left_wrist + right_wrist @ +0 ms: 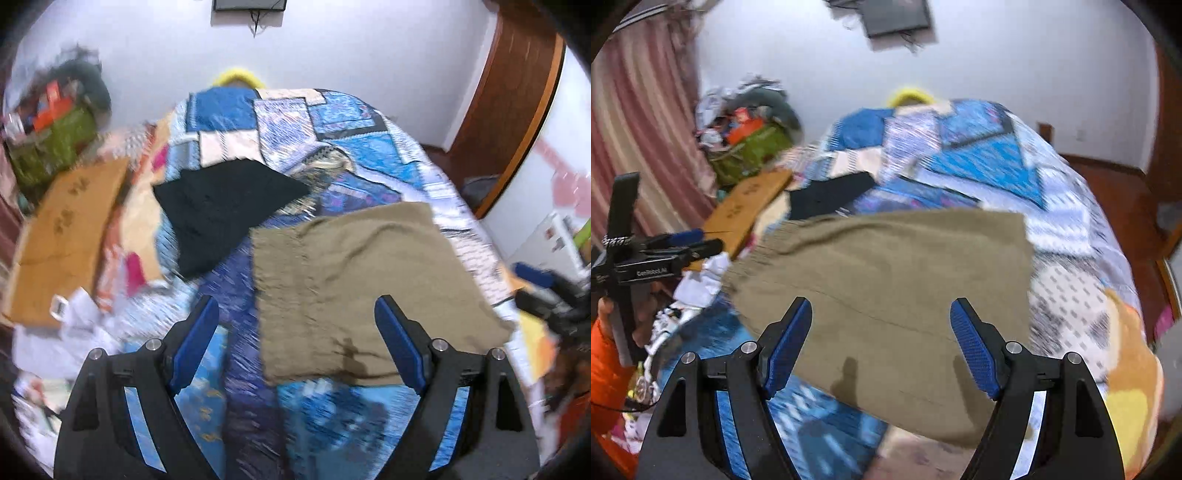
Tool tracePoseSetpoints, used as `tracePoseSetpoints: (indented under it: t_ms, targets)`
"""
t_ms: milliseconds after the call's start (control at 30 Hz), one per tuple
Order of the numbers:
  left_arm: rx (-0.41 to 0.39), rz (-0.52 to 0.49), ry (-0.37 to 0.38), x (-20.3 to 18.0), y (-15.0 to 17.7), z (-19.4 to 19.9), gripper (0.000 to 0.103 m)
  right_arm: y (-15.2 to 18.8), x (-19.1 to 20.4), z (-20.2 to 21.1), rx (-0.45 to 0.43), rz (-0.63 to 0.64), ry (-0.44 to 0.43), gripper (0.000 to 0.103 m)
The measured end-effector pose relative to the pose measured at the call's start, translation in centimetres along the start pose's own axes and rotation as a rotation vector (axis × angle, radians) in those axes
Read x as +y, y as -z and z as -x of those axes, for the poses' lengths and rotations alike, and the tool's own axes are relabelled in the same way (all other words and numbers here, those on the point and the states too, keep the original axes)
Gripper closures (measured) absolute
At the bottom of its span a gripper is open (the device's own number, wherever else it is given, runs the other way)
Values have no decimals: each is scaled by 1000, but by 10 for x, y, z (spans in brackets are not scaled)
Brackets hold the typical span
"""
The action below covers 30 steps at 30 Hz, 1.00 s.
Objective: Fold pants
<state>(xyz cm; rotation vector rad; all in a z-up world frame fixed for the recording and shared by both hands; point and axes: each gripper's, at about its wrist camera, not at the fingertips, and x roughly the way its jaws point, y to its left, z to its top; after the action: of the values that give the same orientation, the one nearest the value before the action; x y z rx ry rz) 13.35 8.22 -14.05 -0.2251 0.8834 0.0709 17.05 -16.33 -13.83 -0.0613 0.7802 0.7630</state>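
Folded khaki pants (pixel 354 273) lie flat on the blue patchwork bedspread (pixel 351 144); they also show in the right wrist view (pixel 894 280). My left gripper (pixel 295 306) is open and empty, held above the near left edge of the pants. My right gripper (pixel 881 308) is open and empty above the near edge of the pants. The right gripper also shows at the right edge of the left wrist view (pixel 546 291). The left gripper shows at the left of the right wrist view (pixel 687 243). Both views are motion-blurred.
A folded black garment (pixel 225 206) lies on the bed beyond the pants. A brown cardboard box (pixel 62 236) and loose clutter sit at the bed's left. A green bag (pixel 51 147) stands by the wall. A wooden door (pixel 509 110) is at the right.
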Motion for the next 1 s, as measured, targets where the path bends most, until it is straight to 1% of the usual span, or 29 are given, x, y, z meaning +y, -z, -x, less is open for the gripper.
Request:
tracePoseSetpoints:
  t_ms: [33, 133, 300, 367, 400, 500, 567, 600, 667, 733, 800, 1000]
  targets:
    - [13, 21, 23, 0, 3, -1, 16, -1, 6, -5, -1, 11, -13, 25]
    - [75, 64, 92, 1, 14, -9, 16, 2, 15, -26, 28, 41, -11, 24]
    - [168, 91, 169, -1, 28, -21, 16, 14, 14, -62, 127, 58, 20, 24]
    - [205, 108, 219, -1, 32, -26, 16, 19, 11, -71, 178, 71, 34, 24]
    - [218, 114, 240, 0, 34, -27, 16, 21, 10, -74, 198, 78, 31, 24]
    - [253, 132, 288, 1, 39, -34, 16, 25, 9, -70, 207, 83, 18, 24]
    - [298, 166, 329, 3, 42, -44, 16, 27, 8, -70, 212, 76, 9, 24]
    - [310, 181, 342, 5, 42, -48, 16, 28, 7, -70, 214, 69, 2, 24]
    - [308, 211, 355, 7, 41, -53, 15, 29, 6, -71, 220, 53, -16, 24]
    - [323, 240, 381, 9, 39, -60, 5, 30, 5, -72, 224, 45, -30, 23]
    - [335, 277, 413, 9, 34, -69, 1, 29, 6, -73, 229, 45, -33, 22]
    - [344, 328, 408, 13, 20, -87, 1, 30, 4, -74, 223, 33, -45, 22]
